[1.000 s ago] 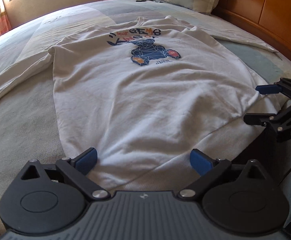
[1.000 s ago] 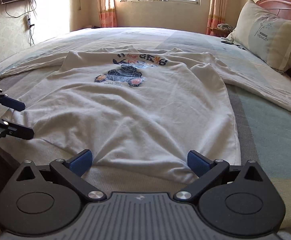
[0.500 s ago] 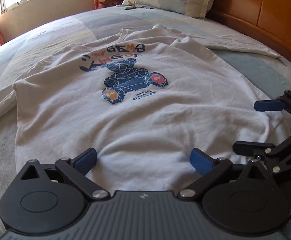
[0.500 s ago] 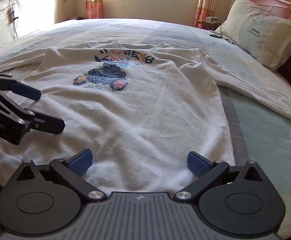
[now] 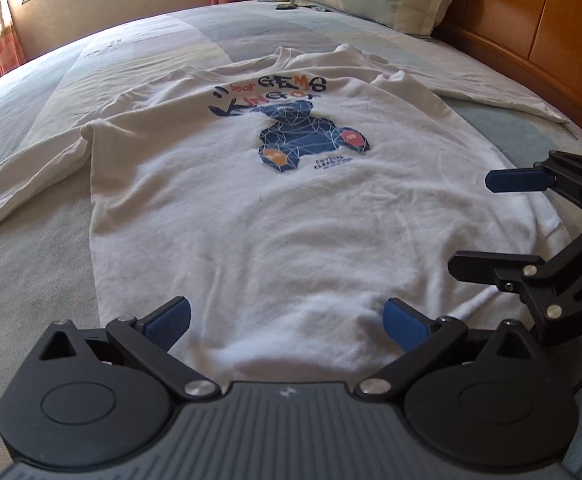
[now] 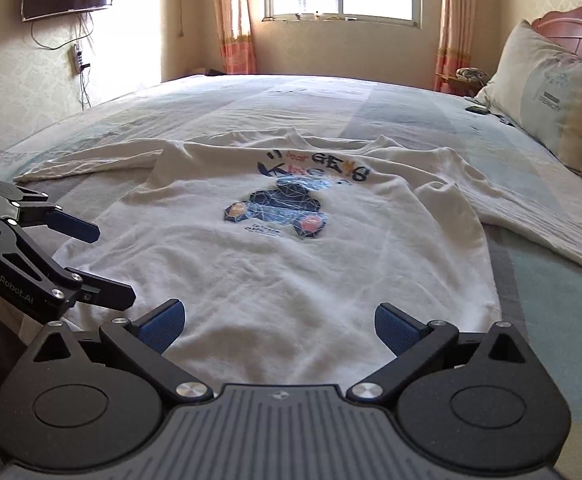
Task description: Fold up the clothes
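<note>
Just above the shirt's bottom hem (image 5: 291, 356), the left claw (image 5: 287, 322) and right claw (image 6: 277, 322) hover side by side, both spread wide and gripping nothing. The white long-sleeved shirt (image 5: 275, 216) lies flat, print up, on the bed (image 6: 551, 300). No fold looks started; next likely calls for pinching the hem corners. Both sleeves (image 6: 539, 220) sprawl outward, and beyond the collar bare bedding leaves room before the pillow (image 6: 559, 108).
</note>
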`<state>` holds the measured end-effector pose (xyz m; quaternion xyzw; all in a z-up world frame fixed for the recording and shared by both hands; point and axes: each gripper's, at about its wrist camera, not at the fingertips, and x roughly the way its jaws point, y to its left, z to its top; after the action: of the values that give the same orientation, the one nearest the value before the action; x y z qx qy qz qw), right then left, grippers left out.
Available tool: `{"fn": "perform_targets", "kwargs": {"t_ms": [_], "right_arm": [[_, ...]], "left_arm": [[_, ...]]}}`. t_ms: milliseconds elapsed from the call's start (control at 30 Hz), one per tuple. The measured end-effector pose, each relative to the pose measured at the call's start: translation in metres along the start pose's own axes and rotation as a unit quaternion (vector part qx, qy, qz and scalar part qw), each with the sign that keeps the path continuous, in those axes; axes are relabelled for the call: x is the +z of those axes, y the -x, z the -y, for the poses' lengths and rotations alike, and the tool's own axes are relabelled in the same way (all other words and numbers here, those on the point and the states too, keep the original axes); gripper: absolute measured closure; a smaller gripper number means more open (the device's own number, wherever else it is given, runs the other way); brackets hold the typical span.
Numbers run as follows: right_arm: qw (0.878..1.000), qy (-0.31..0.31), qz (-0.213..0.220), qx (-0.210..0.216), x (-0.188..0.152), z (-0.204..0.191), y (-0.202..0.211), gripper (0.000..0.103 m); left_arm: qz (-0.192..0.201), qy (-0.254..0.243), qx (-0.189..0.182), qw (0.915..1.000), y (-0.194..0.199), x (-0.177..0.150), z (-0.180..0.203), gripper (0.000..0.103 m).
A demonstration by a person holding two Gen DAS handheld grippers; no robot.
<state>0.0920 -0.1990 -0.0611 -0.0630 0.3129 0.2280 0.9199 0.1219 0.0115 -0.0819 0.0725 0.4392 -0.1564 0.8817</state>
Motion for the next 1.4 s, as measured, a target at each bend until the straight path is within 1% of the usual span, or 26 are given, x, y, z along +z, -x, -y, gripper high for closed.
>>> {"fn": "perform_targets", "kwargs": {"t_ms": [100, 133, 200, 267, 300, 367, 433, 500, 567, 633, 667, 700, 767, 800, 867, 933, 1000, 1067, 1100, 1167, 1233, 1300, 1367, 1400], "right_arm": [[0.999, 0.004, -0.040, 0.010, -0.009, -0.008, -0.016, 0.000], [0.999, 0.004, -0.042, 0.013, -0.017, -0.007, -0.015, 0.000], [1.000, 0.014, -0.022, 0.017, -0.034, -0.003, -0.004, 0.000], [0.999, 0.023, -0.019, 0.019, -0.044, -0.001, 0.005, 0.000], [0.999, 0.025, -0.019, 0.019, -0.046, 0.000, 0.008, 0.000], [1.000, 0.003, -0.020, 0.016, -0.041, 0.003, 0.013, 0.000], [0.999, -0.029, -0.003, 0.015, -0.033, 0.011, 0.018, 0.000], [0.998, -0.059, 0.012, 0.010, -0.027, 0.020, 0.022, 0.000], [0.997, -0.077, 0.007, -0.017, -0.027, 0.031, 0.019, 0.000], [0.994, -0.098, -0.018, -0.051, -0.035, 0.045, 0.013, 0.000], [0.992, -0.106, -0.019, -0.061, -0.041, 0.051, 0.014, 0.000], [0.991, -0.113, -0.019, -0.067, -0.046, 0.056, 0.016, 0.000], [0.990, -0.128, -0.016, -0.065, -0.050, 0.062, 0.021, 0.000], [0.989, -0.134, -0.016, -0.063, -0.051, 0.065, 0.023, 0.000], [0.988, -0.136, -0.018, -0.066, -0.051, 0.065, 0.021, 0.000], [0.989, -0.122, -0.022, -0.081, -0.050, 0.059, 0.017, 0.000], [0.989, -0.111, -0.026, -0.092, -0.050, 0.054, 0.015, 0.000], [0.989, -0.106, -0.029, -0.097, -0.049, 0.052, 0.014, 0.000], [0.989, -0.108, -0.030, -0.093, -0.048, 0.054, 0.015, 0.000], [0.990, -0.112, -0.032, -0.085, -0.048, 0.057, 0.017, 0.000], [0.990, -0.115, -0.031, -0.080, -0.049, 0.059, 0.019, 0.000], [0.990, -0.116, -0.032, -0.078, -0.049, 0.059, 0.020, 0.000], [0.990, -0.116, -0.034, -0.076, -0.048, 0.059, 0.020, 0.000], [0.990, -0.116, -0.034, -0.076, -0.048, 0.059, 0.020, 0.000]], "left_arm": [[0.003, -0.003, 0.001, 1.0000, 0.010, -0.017, -0.001, 0.001], [-0.004, 0.000, 0.001, 1.0000, 0.014, -0.018, -0.003, 0.001], [-0.020, 0.004, 0.000, 0.9998, 0.020, -0.014, -0.004, 0.001], [-0.005, 0.000, -0.004, 1.0000, 0.024, -0.003, -0.003, 0.001], [0.008, -0.003, -0.007, 0.9999, 0.025, 0.004, -0.001, 0.001], [0.022, 0.000, -0.015, 0.9996, 0.020, 0.018, 0.004, 0.001], [0.026, 0.009, -0.036, 0.9990, 0.011, 0.028, 0.012, 0.001], [0.021, 0.012, -0.055, 0.9982, 0.003, 0.028, 0.021, 0.001], [0.005, 0.008, -0.065, 0.9978, -0.002, 0.019, 0.029, 0.001], [-0.008, 0.005, -0.058, 0.9983, -0.001, 0.004, 0.028, 0.001], [-0.008, -0.003, -0.046, 0.9989, 0.004, -0.005, 0.026, 0.001], [-0.016, -0.009, -0.032, 0.9993, 0.008, -0.011, 0.023, 0.001], [-0.041, -0.013, -0.007, 0.9991, 0.017, -0.018, 0.016, 0.001], [-0.049, -0.010, 0.000, 0.9987, 0.022, -0.018, 0.012, 0.001], [-0.034, 0.005, -0.015, 0.9993, 0.035, -0.013, 0.006, 0.001], [-0.005, 0.017, -0.060, 0.9980, 0.045, -0.005, 0.005, 0.001], [0.001, 0.024, -0.103, 0.9943, 0.041, 0.002, 0.011, 0.001], [-0.006, 0.022, -0.116, 0.9930, 0.028, 0.006, 0.020, 0.001], [-0.009, 0.022, -0.118, 0.9928, 0.023, 0.006, 0.024, 0.001], [-0.016, 0.029, -0.105, 0.9939, 0.015, 0.003, 0.025, 0.001], [-0.026, 0.048, -0.091, 0.9943, 0.010, -0.004, 0.018, 0.001], [-0.025, 0.054, -0.072, 0.9956, 0.017, -0.011, 0.009, 0.001], [-0.036, 0.057, -0.047, 0.9967, 0.023, -0.014, 0.000, 0.001], [-0.033, 0.054, -0.036, 0.9973, 0.027, -0.014, -0.004, 0.001]]}}
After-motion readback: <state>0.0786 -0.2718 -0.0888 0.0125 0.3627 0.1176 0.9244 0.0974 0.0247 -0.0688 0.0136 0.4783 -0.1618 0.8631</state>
